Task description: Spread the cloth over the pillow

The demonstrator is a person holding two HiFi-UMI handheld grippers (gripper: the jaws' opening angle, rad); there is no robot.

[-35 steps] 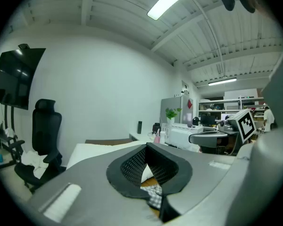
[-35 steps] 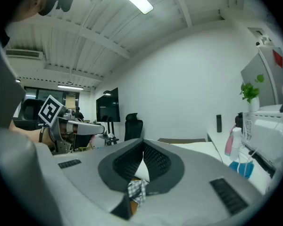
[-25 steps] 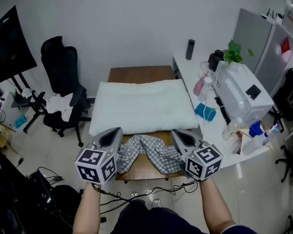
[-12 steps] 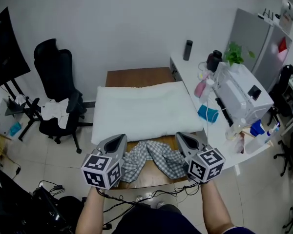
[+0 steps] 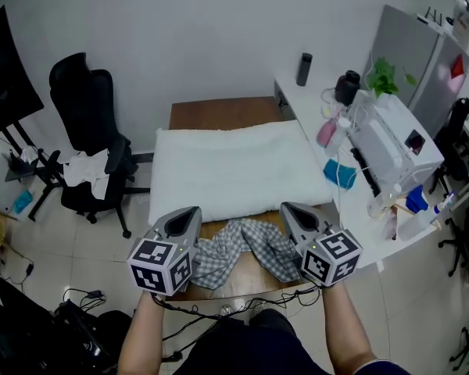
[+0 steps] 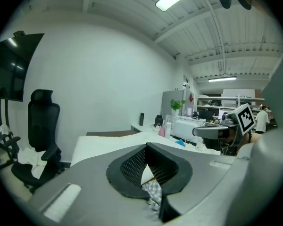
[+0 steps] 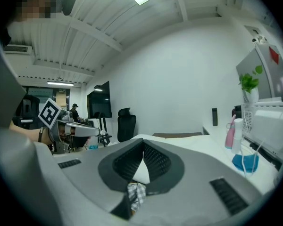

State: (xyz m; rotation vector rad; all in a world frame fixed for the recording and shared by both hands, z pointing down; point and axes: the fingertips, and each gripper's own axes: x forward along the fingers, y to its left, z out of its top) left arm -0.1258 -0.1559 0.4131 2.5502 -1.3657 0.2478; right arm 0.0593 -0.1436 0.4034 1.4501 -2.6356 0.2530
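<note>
1. Head view: white pillow (image 5: 230, 170) lying across a brown table (image 5: 219, 112) and covering most of it. Checked cloth (image 5: 246, 248) bunched at the table's near edge, just in front of the pillow and not yet over it. Strung loosely between left gripper (image 5: 194, 210) and right gripper (image 5: 286, 207), one at each end of the cloth. Black office chair (image 5: 90, 123) off to the left, white counter (image 5: 301, 108) with bottles to the right.
2. Left gripper view: jaws pressed together at the tips, with a fold of checked cloth pinched in the gap just below. Pillow stretching away beyond.
3. Right gripper view: jaws likewise closed, clamping a strip of checked cloth. Pillow ahead, counter to its right.
</note>
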